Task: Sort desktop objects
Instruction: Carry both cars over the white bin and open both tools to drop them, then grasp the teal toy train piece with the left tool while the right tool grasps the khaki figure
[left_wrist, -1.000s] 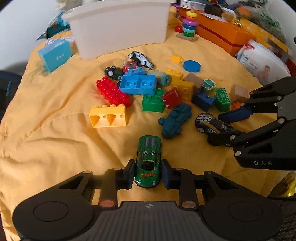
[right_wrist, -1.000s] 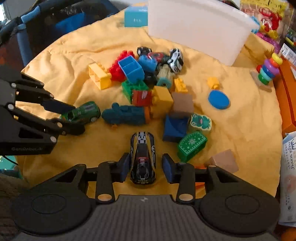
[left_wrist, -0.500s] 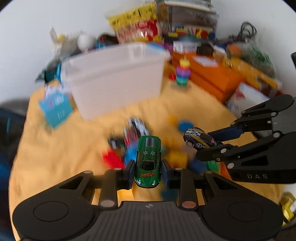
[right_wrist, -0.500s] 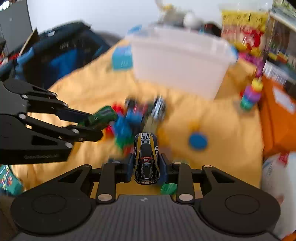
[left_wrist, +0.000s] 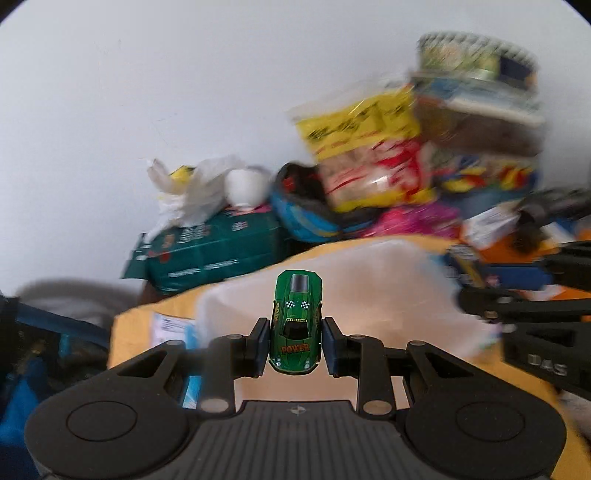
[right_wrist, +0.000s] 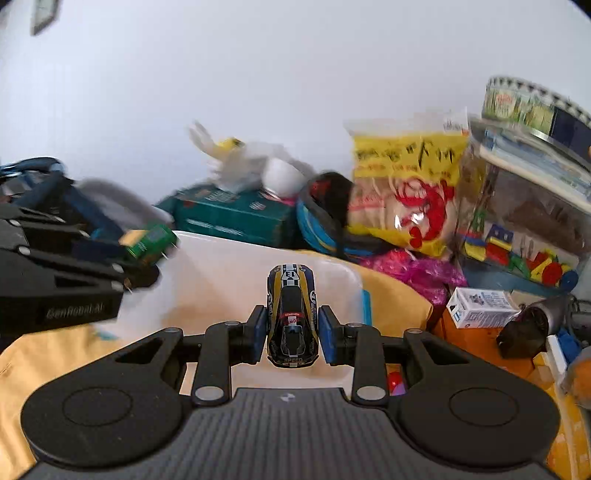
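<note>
Left gripper (left_wrist: 294, 341) clamps the green car (left_wrist: 295, 325) by its sides; right gripper (right_wrist: 291, 330) clamps the black car (right_wrist: 291, 321) likewise. Both are up over the bin (right_wrist: 236, 266) at the table's far edge. Risks, my read: grippers close together could collide; letting go early bounces a car off the rim.

A toy car (left_wrist: 295, 325) sits between the left gripper (left_wrist: 294, 341) pads, above the near side of the bin (left_wrist: 388, 295); the racing car (right_wrist: 291, 317) (likewise gripped) hangs right of it, boxes (right_wrist: 229, 218) behind.
</note>
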